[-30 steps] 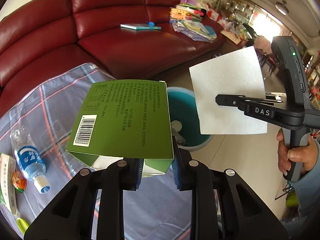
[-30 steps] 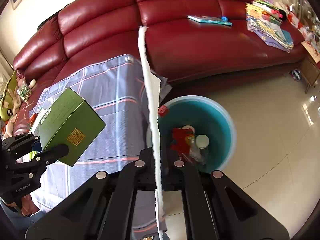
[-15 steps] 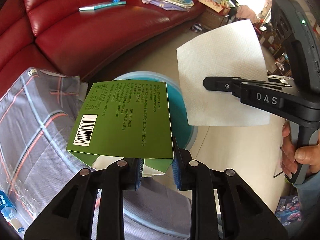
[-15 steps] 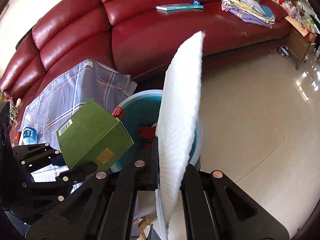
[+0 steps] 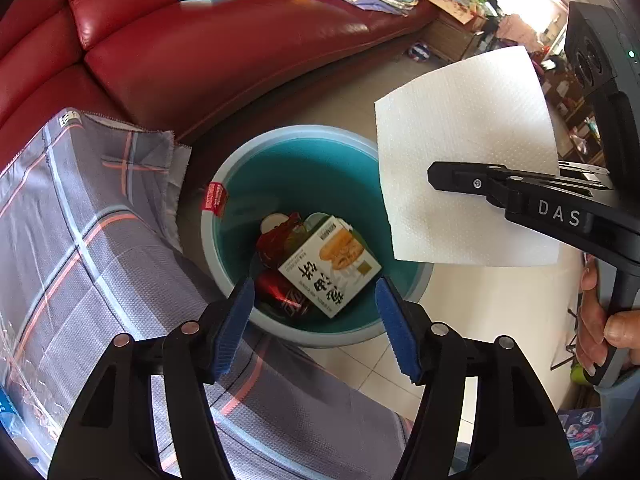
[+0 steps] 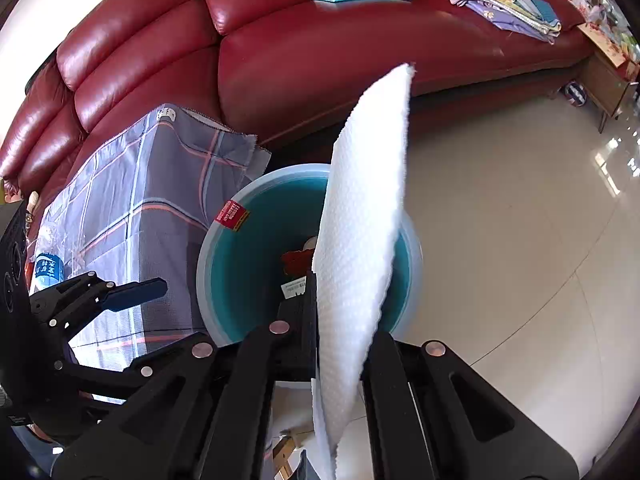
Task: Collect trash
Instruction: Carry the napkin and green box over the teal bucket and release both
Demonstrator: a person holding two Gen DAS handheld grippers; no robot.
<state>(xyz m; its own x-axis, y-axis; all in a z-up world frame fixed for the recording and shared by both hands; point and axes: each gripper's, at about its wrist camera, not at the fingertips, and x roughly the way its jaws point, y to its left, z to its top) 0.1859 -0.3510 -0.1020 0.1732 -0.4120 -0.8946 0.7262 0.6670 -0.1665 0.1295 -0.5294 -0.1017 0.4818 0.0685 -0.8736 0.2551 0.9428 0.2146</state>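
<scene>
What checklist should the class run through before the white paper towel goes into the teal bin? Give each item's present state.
1. Right gripper shut on the white paper towel: ok.
2. Left gripper empty, its jaws just opened with nothing between them: ok.
3. Green and white carton lying inside the round teal plastic bin: ok.
4. Towel directly over the bin's opening: cannot tell; in the left wrist view it hangs beside the right rim, in the right wrist view it covers the opening.
5. Room left in the bin above the carton and the red can: ok.
6. Left gripper clear of the towel's path: ok, it hangs at the bin's near rim.
</scene>
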